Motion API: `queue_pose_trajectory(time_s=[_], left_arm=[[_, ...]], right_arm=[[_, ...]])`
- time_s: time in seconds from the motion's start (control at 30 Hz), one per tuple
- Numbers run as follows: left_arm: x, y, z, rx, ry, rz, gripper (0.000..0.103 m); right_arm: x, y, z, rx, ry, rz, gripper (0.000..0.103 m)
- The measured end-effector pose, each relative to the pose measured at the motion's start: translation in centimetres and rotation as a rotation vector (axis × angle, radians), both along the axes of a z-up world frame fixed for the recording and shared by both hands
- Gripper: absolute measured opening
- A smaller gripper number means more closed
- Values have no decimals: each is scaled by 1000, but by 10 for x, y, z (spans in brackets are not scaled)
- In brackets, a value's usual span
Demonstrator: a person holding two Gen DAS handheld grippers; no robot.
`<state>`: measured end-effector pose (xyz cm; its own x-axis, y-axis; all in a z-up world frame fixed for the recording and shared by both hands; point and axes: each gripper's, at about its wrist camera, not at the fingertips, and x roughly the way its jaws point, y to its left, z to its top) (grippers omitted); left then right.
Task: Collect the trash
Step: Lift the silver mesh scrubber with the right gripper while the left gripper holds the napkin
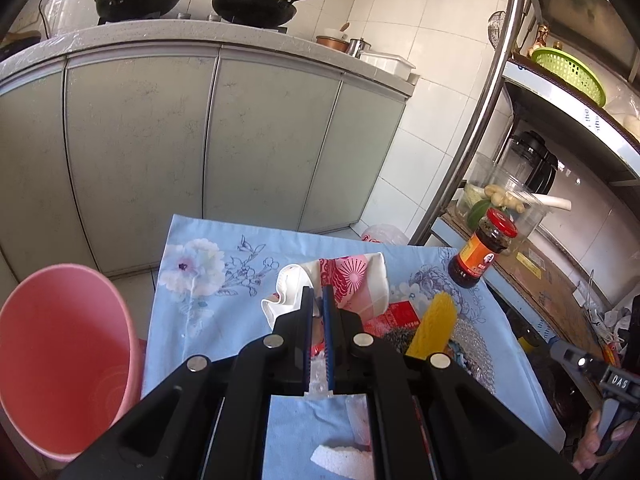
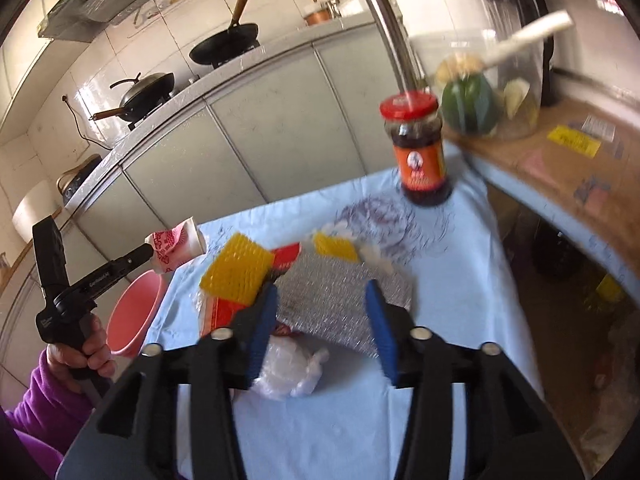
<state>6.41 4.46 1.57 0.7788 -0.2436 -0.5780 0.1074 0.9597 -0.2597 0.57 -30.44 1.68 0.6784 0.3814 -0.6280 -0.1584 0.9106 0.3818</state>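
My left gripper (image 1: 318, 294) is shut on a crumpled paper cup (image 1: 352, 280) with a red and pink pattern and holds it above the blue flowered tablecloth (image 1: 208, 300). The right wrist view shows the same cup (image 2: 176, 246) lifted at the table's left edge, above a pink bin (image 2: 134, 314). My right gripper (image 2: 322, 292) is open over a silver bubble-foil sheet (image 2: 340, 304). Yellow plastic mesh pieces (image 2: 236, 276), a red wrapper (image 2: 286, 258) and a clear plastic bag (image 2: 290, 370) lie around it. The pink bin (image 1: 64, 360) stands left of the table.
A red-lidded sauce jar (image 2: 420, 152) stands at the table's far right corner. A white foam piece (image 1: 340, 458) lies near the front. Cabinets with woks (image 1: 252, 6) are behind. A metal shelf rack (image 1: 560, 120) with a container of vegetables (image 2: 480, 96) is on the right.
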Motion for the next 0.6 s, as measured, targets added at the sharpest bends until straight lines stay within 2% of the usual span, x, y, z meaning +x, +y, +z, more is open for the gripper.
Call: queue_pose_trajectory(time_s=[0.27, 0.5, 0.57, 0.6], left_arm=[[-11, 2, -9, -12, 26, 8, 4], [-20, 10, -11, -18, 32, 20, 4], [-21, 12, -12, -24, 33, 23, 4], [-21, 13, -12, -27, 32, 24, 4]], right_arm=[[10, 60, -15, -176, -33, 125, 53], [27, 82, -32, -306, -52, 136, 53], [33, 81, -38, -325, -41, 126, 44], [34, 79, -40, -320, -32, 124, 27]])
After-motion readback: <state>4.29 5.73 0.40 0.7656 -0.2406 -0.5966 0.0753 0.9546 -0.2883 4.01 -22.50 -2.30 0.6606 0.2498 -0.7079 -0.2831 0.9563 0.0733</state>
